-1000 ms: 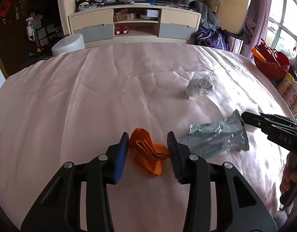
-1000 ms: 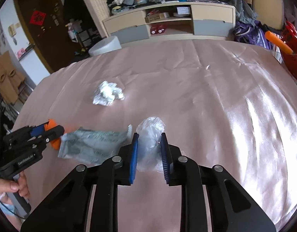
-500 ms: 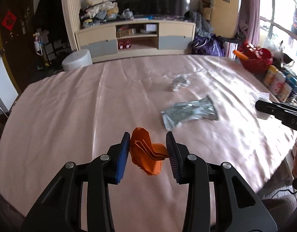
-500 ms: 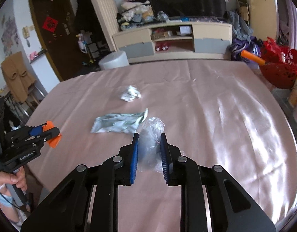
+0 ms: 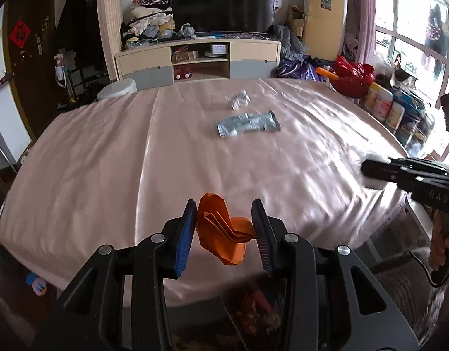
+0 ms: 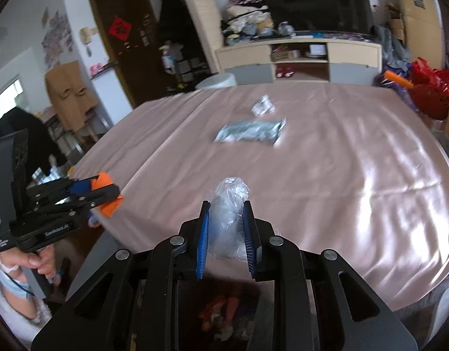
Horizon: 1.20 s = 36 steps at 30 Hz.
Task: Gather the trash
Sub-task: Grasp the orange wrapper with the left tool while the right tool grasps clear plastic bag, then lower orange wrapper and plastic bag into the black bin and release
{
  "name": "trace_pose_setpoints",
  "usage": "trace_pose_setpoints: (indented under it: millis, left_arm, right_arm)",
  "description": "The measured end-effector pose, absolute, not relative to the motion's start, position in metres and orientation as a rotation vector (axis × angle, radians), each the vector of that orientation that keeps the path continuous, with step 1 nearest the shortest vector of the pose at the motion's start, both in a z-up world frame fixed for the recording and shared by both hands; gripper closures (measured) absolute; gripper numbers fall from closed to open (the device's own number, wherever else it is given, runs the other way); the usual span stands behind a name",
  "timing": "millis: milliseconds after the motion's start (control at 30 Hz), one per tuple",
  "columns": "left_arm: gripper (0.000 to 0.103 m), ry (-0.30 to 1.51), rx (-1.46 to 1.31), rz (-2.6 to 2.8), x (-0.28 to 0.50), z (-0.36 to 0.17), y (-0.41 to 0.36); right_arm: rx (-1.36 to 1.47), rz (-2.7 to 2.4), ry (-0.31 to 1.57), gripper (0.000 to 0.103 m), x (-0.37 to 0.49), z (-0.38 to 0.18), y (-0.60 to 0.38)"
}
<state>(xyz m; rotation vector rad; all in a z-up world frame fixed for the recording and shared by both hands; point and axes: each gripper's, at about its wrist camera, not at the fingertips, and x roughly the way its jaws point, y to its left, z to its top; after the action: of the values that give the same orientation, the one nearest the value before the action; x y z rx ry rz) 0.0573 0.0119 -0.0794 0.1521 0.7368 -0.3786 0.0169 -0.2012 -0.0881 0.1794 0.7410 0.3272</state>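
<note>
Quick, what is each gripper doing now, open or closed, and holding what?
Left gripper: closed on the orange paper.
Right gripper: closed on the clear plastic bag.

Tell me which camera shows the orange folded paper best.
The left wrist view: the orange folded paper fills the centre, its creases sharp, clamped in the left gripper. The right wrist view shows only a small orange corner beyond that gripper at the left edge.

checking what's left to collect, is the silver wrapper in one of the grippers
No, the silver wrapper lies flat on the tablecloth, apart from both grippers.
</note>
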Motion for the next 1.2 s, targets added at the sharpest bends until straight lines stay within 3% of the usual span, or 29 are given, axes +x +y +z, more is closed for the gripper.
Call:
trace_pose_setpoints:
  millis: [700,1200]
  left_arm:
    - [0.065,1.010,0.078,-0.396,-0.012,-0.233,0.004]
    - [0.063,1.084,0.104,-0.416,-0.013,-0.265,-0.008]
  right_arm:
    - [0.210,0.311,1.043,0.080,-0.028,-0.231,-0.167]
    - [0.225,0.329,1.071,0.078,-0.024,-0.237,-0.163]
